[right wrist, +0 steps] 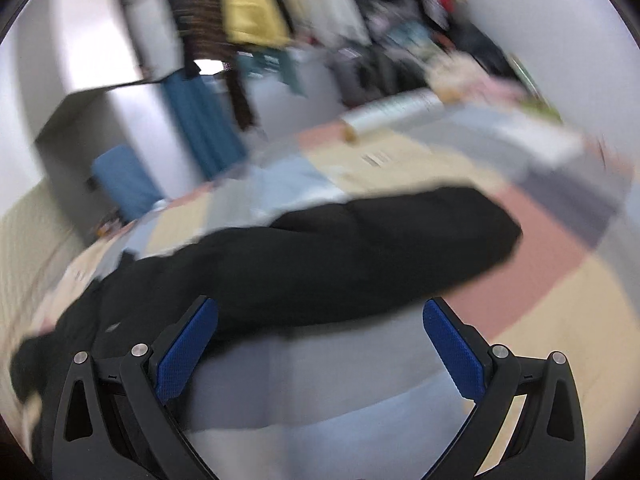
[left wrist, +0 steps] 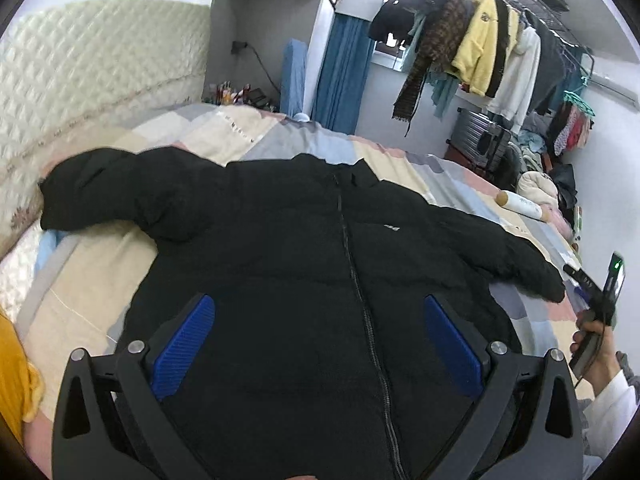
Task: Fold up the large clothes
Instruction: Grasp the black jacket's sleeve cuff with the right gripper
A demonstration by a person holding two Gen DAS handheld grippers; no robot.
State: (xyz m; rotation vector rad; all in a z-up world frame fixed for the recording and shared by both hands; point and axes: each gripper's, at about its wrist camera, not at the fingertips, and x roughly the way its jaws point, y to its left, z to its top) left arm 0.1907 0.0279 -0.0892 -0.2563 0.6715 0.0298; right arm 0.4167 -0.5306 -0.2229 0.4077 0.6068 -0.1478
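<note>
A black puffer jacket (left wrist: 304,248) lies face up on the bed (left wrist: 224,136), zipped down the middle, both sleeves spread wide; one sleeve (right wrist: 360,248) stretches across the patchwork bedspread (right wrist: 552,304) in the right wrist view. The left gripper (left wrist: 320,344) hangs over the jacket's lower front with its blue pads (left wrist: 182,348) set wide apart and nothing between them; the right gripper (right wrist: 320,348) is likewise spread wide and holds nothing, poised over the bedspread just short of the sleeve. The right view is badly smeared, so the pale cylinder (right wrist: 384,116) beyond the sleeve may be a bottle; the jacket's hem is cut off by the frame. A crowded clothes rack (left wrist: 500,52) stands behind the bed.
</note>
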